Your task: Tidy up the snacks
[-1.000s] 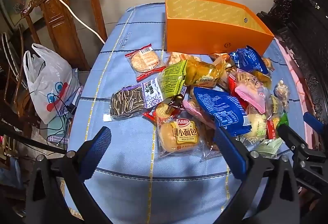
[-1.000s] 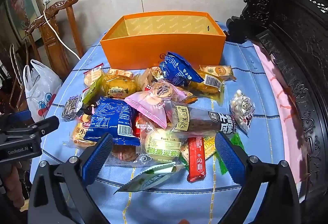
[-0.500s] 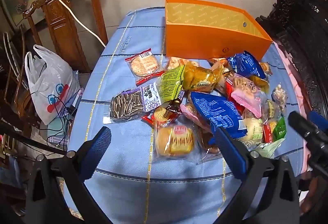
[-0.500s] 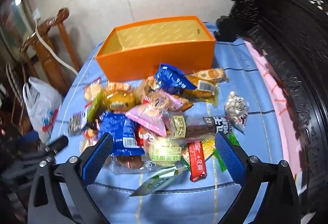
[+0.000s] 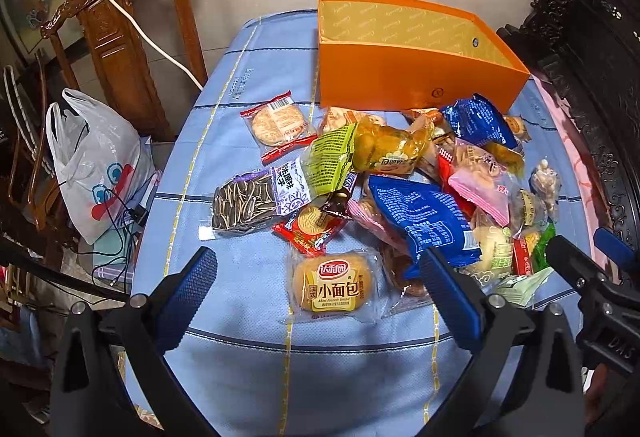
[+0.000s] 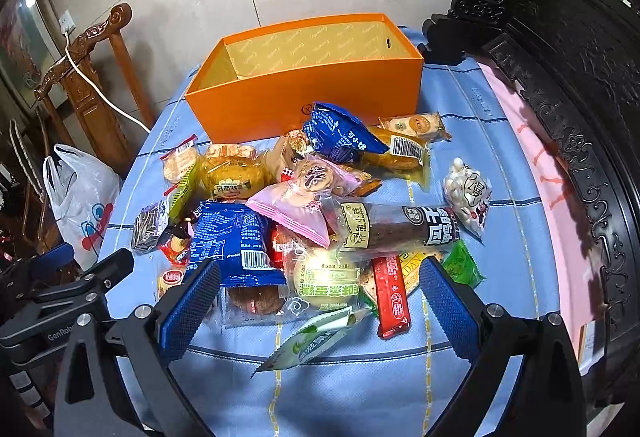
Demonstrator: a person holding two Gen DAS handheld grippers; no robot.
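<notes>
A pile of wrapped snacks lies on the blue tablecloth in front of an empty orange box, which also shows in the right wrist view. My left gripper is open and empty, hovering above a small bread pack. Near it lie a sunflower seed bag and a large blue bag. My right gripper is open and empty above a green-labelled cake pack, a red bar and a green sachet. A sausage pack lies beyond.
A carved wooden chair with a white cable stands left of the table, with a white plastic bag below it. Dark carved furniture borders the table's right side, along a pink strip.
Both grippers shifted slightly over the pile and stayed open. The left view moved a little closer to the bread pack. The right gripper swung and settled back over the pile.
</notes>
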